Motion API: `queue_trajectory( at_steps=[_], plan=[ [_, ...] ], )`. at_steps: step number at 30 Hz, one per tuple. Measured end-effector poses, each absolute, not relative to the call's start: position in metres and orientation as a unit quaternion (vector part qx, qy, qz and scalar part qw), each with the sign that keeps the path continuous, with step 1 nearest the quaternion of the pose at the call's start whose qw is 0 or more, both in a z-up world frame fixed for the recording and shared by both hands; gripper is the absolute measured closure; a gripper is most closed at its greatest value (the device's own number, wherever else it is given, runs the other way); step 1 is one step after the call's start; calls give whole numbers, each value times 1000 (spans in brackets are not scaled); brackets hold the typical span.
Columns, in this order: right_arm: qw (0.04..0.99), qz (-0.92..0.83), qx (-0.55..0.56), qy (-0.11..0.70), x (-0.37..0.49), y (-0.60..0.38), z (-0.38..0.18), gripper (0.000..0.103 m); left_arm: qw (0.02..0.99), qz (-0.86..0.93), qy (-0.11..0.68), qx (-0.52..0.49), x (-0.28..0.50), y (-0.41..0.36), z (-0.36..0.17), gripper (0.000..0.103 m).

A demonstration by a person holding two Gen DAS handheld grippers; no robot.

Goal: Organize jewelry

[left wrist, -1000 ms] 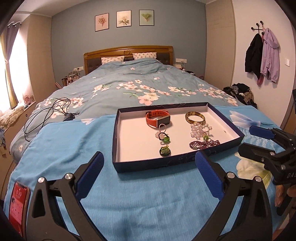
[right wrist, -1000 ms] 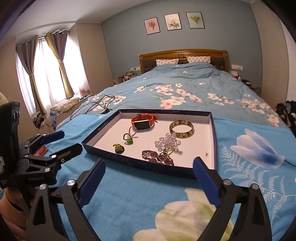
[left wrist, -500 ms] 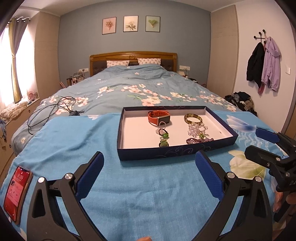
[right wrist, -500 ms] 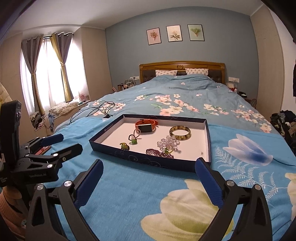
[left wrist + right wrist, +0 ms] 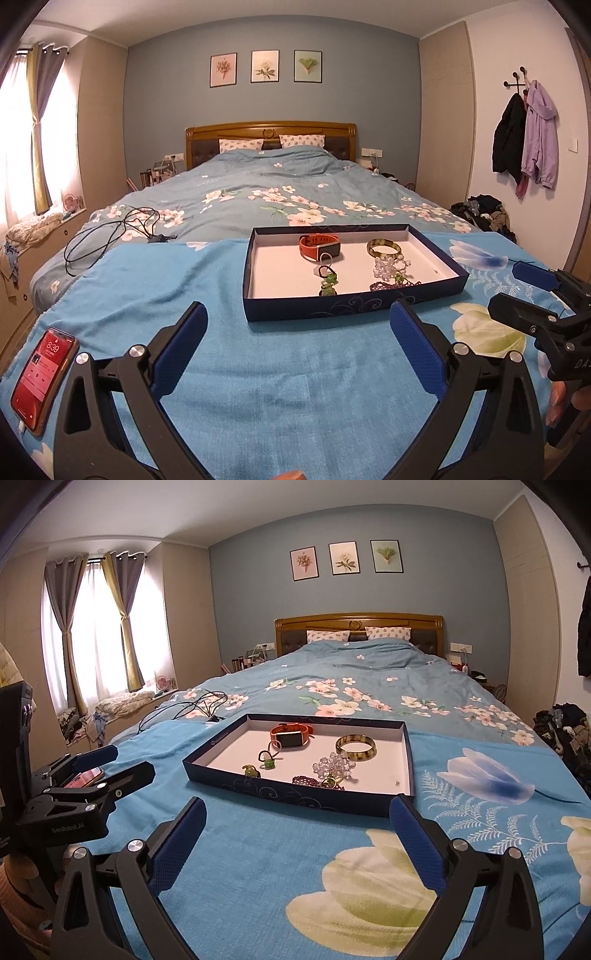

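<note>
Both grippers are wide open with nothing between the blue pads. The left gripper (image 5: 297,334) sits low over the blue blanket (image 5: 280,373), and the right gripper (image 5: 297,829) does the same a bit further right, above the big white flower print. Each one shows up at the edge of the other's camera, so they're side by side but not touching. A few fingertips of the person's hand (image 5: 561,402) peek out under the right tool's handle.

Straight ahead of both sits the tray (image 5: 295,796), a shallow dark blue box with a white inside, flat on the blanket, just beyond the fingertips. All the jewelry is in it:
- orange watch (image 5: 291,735) near the back, standing on its strap
- amber bangle (image 5: 355,746) to the right of it, lying flat
- clear bead bracelet (image 5: 334,765) in front of the bangle
- dark purple beaded piece (image 5: 308,780) by the front wall, touching or at least right against the clear beads
- two or three small green things (image 5: 268,763) in the middle, maybe rings or charms, too small to tell

Off to the left, a red phone (image 5: 42,373) lies on the blanket with its screen lit. Further back, a tangle of black cable (image 5: 114,230) rests on the floral duvet.
</note>
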State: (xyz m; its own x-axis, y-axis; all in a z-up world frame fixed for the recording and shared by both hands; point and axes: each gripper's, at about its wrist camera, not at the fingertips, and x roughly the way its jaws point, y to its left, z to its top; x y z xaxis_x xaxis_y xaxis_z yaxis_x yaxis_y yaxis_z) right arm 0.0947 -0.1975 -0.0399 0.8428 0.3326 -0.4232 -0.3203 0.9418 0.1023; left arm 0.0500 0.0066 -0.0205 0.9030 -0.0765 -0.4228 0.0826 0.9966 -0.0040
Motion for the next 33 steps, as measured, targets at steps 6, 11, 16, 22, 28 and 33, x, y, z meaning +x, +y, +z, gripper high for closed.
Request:
queue_trajectory(
  at_steps=[6, 11, 16, 22, 28, 33],
  plan=[
    [963, 167, 16, 212, 89, -197, -39, 7, 981, -36, 189, 12, 39, 5, -16, 6],
    [967, 161, 17, 199, 84, -196, -37, 7, 985, -30, 167, 13, 31, 5, -13, 6],
    [970, 152, 19, 187, 80, -195, -34, 7, 988, -28, 151, 7, 24, 6, -10, 6],
    [973, 142, 19, 183, 78, -195, -32, 7, 989, -23, 145, 5, 21, 6, -9, 6],
    [974, 138, 19, 180, 76, -195, -32, 7, 990, -21, 138, 6, 17, 5, -8, 6],
    [975, 136, 20, 173, 74, -196, -31, 7, 990, -23, 136, 4, 15, 6, -7, 6]
  ],
)
